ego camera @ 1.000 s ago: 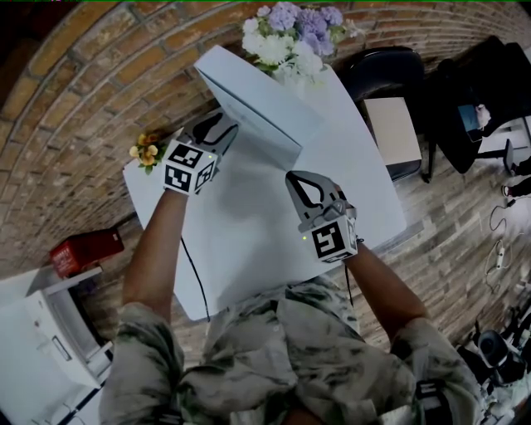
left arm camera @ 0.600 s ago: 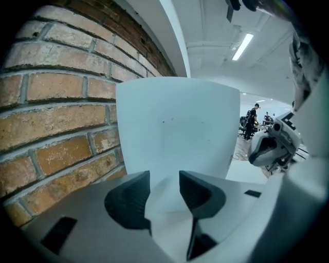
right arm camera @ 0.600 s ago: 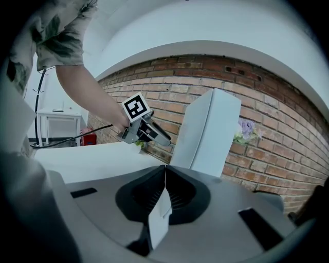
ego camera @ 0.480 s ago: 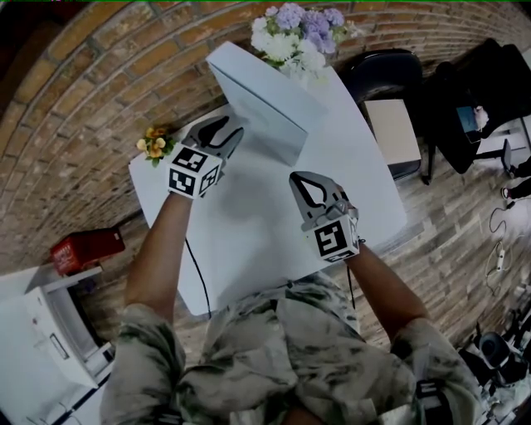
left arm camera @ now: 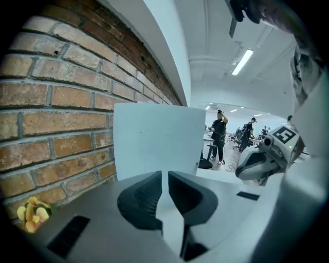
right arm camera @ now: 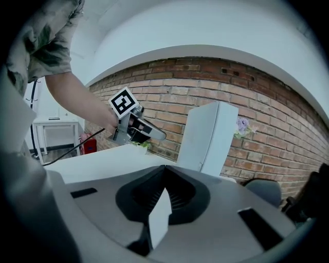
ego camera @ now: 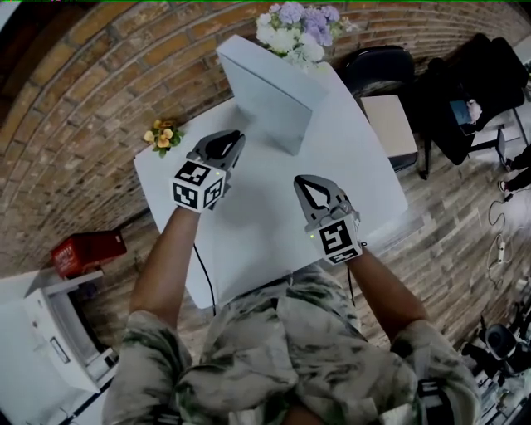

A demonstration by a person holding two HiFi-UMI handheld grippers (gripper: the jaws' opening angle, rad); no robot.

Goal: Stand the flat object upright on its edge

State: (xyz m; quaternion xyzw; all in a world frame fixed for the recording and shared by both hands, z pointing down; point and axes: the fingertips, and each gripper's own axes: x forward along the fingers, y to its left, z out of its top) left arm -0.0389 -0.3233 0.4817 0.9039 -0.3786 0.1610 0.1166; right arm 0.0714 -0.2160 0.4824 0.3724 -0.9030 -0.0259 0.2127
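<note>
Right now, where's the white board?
Head view, top centre: the white board stands on its edge at the far end of the table, right beside the flowers, near the brick wall.

A red-brown brick wall (ego camera: 83,75) runs behind the white desk (ego camera: 249,241), with purple and white flowers (ego camera: 294,25) at the desk's far corner and a small yellow posy (ego camera: 161,135) beside its wall-side corner. On the brick-patterned floor (ego camera: 452,232) stand a black chair (ego camera: 383,70) at the right and a red box (ego camera: 87,249) and a white drawer cabinet (ego camera: 46,332) at the left. The left gripper view shows a white ceiling with a lit tube lamp (left arm camera: 242,60) over an open office where people (left arm camera: 220,133) stand far off.
</note>
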